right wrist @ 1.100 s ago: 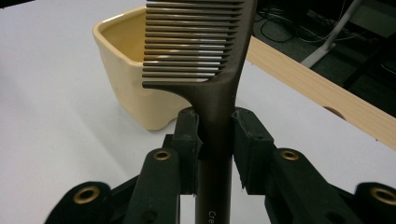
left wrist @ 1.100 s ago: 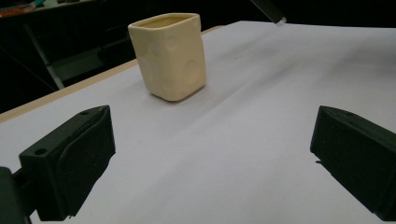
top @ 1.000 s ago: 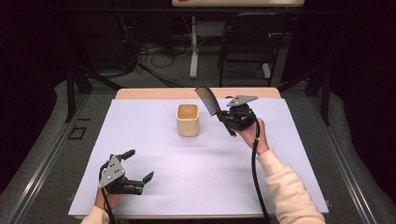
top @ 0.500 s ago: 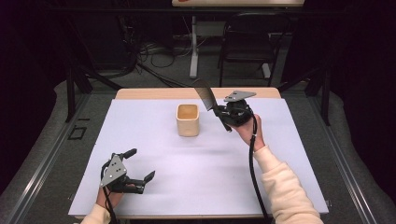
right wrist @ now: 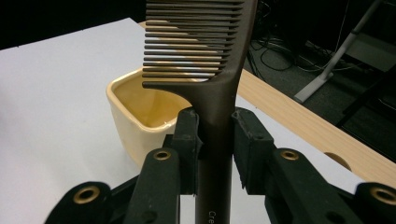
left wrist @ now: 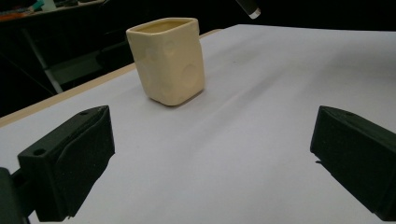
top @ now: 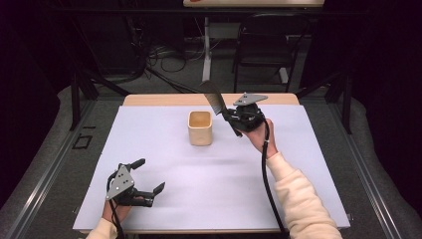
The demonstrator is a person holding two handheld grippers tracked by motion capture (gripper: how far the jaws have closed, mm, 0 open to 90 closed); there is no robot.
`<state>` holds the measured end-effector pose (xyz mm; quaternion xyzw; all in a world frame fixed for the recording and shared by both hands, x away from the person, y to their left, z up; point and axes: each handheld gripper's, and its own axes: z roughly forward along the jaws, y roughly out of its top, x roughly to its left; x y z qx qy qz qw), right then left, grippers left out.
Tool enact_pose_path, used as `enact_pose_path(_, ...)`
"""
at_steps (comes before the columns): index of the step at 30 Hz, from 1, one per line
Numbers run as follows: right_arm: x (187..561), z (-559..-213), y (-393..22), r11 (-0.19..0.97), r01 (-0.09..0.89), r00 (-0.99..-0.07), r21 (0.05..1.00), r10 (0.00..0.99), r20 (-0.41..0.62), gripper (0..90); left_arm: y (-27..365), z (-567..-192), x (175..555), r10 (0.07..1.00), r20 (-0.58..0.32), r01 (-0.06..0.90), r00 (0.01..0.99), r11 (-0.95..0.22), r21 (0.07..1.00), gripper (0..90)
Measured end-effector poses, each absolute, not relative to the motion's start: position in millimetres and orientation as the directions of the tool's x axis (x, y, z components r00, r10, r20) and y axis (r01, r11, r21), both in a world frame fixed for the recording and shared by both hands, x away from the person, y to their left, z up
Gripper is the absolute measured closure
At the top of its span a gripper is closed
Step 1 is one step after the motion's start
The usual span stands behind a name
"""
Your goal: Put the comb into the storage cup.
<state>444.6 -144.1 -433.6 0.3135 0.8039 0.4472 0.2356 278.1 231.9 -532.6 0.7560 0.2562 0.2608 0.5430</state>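
A cream square cup (top: 200, 128) stands upright and empty on the white table cover (top: 164, 149), also seen in the left gripper view as the cup (left wrist: 168, 59) and in the right gripper view as the cup (right wrist: 140, 119). My right gripper (top: 233, 118) is raised just right of the cup, shut on the handle of a dark brown comb (right wrist: 210, 60). The comb (top: 213, 97) slants up and left, with its toothed end above the cup's far right side. My left gripper (top: 148, 176) rests near the table's front left, open, with nothing between its pads (left wrist: 70, 158).
The wooden table edge (top: 164, 99) shows beyond the white cover. A chair (top: 263, 35) and cables lie on the floor behind the table. Wide bare cover stretches between the two grippers.
My right gripper has moved slightly left and back with the comb, bringing its teeth closer over the cup. The left gripper has hardly moved.
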Motion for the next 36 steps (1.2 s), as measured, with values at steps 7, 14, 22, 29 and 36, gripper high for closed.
enact_pose_path(7,447.2,-429.2,-139.1,0.405,0.283,-0.691,0.870,0.714,-0.108,72.5,233.6,-532.5,276.7,0.674,0.118,0.105,0.730,-0.281,0.954,0.0)
enact_pose_path(14,449.3,-426.5,-136.2,0.391,0.270,-0.688,0.880,0.718,-0.108,72.6,232.4,-532.7,277.2,0.673,0.118,0.107,0.730,-0.283,0.953,0.0)
enact_pose_path(22,452.4,-424.5,-133.2,0.380,0.262,-0.685,0.887,0.721,-0.106,72.5,233.6,-532.8,276.2,0.675,0.119,0.105,0.728,-0.282,0.954,0.0)
enact_pose_path(29,454.4,-418.8,-125.8,0.379,0.243,-0.683,0.893,0.721,-0.120,72.6,231.7,-533.0,278.1,0.669,0.119,0.105,0.734,-0.284,0.953,0.0)
enact_pose_path(36,456.4,-413.4,-120.8,0.373,0.231,-0.684,0.899,0.719,-0.123,72.5,232.5,-532.9,278.0,0.668,0.115,0.106,0.735,-0.281,0.954,0.0)
